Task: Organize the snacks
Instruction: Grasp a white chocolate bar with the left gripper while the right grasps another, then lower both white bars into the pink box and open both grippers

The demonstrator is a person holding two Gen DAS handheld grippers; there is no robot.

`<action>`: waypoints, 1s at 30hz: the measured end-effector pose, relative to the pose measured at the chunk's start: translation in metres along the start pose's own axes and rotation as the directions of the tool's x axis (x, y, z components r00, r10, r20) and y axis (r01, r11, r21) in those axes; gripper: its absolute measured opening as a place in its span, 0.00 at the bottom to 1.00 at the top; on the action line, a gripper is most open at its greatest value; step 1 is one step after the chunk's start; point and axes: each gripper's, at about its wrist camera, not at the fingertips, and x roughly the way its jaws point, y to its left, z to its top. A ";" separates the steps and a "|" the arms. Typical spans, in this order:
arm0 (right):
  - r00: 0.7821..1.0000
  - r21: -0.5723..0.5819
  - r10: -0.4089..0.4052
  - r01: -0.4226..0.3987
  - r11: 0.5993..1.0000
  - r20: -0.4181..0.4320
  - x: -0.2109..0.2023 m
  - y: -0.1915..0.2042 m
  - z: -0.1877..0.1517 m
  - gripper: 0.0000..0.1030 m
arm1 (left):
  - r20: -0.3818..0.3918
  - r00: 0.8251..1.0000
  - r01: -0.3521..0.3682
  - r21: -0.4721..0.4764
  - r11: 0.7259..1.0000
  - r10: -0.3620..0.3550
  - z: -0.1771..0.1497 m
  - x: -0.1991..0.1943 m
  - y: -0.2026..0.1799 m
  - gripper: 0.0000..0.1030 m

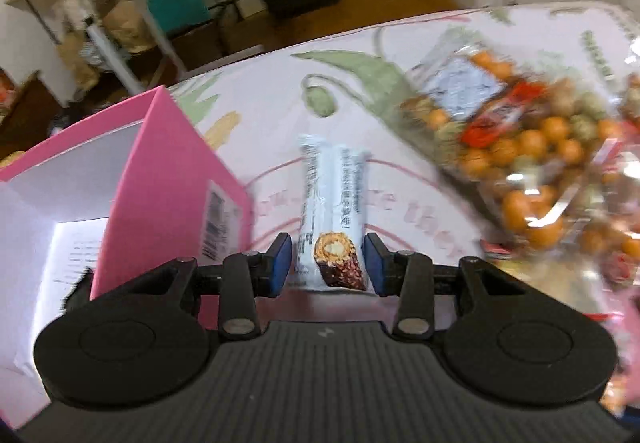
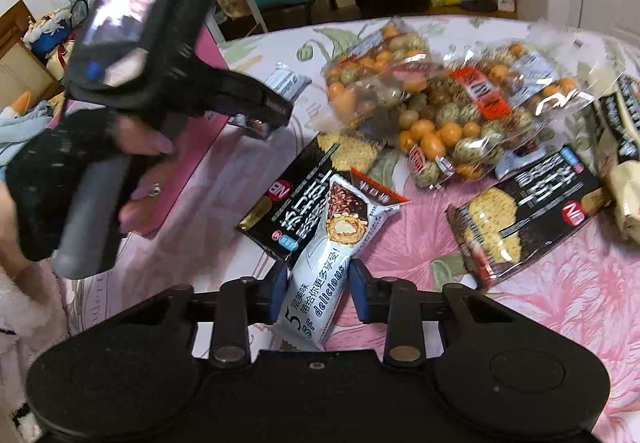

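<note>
My left gripper (image 1: 329,259) is shut on a white chocolate-bar packet (image 1: 330,203) and holds it above the table, just right of an open pink box (image 1: 168,171). In the right wrist view the left gripper (image 2: 260,115) shows with that packet (image 2: 286,81) beside the pink box (image 2: 200,147). My right gripper (image 2: 319,293) is shut on a second white chocolate-bar packet (image 2: 332,263), which lies over a black cracker packet (image 2: 296,183).
Clear bags of orange and green coated nuts (image 2: 448,111) lie in the middle of the flowered tablecloth (image 2: 560,303), also blurred in the left wrist view (image 1: 520,139). Another black cracker packet (image 2: 528,215) and cream packets (image 2: 624,163) lie at right. The table's far edge (image 1: 320,39) borders a cluttered floor.
</note>
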 end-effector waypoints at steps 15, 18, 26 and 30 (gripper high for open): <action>0.991 0.104 0.131 -0.133 0.986 0.019 -0.038 -0.017 0.000 0.36 | -0.038 0.986 0.161 -0.084 0.983 -0.165 -0.028 -0.084 0.031 0.27; 0.987 0.112 0.161 -0.160 0.981 0.006 -0.047 -0.015 -0.001 0.36 | -0.029 0.973 0.224 -0.102 0.969 -0.228 -0.038 -0.120 0.041 0.27; 0.974 0.035 0.205 -0.202 0.979 -0.093 -0.066 0.013 0.009 0.36 | -0.102 0.899 0.407 -0.166 0.898 -0.426 -0.055 -0.180 0.072 0.27; 0.968 -0.045 0.217 -0.225 0.973 -0.127 -0.083 0.037 0.020 0.36 | -0.109 0.891 0.420 -0.174 0.891 -0.441 -0.061 -0.201 0.090 0.27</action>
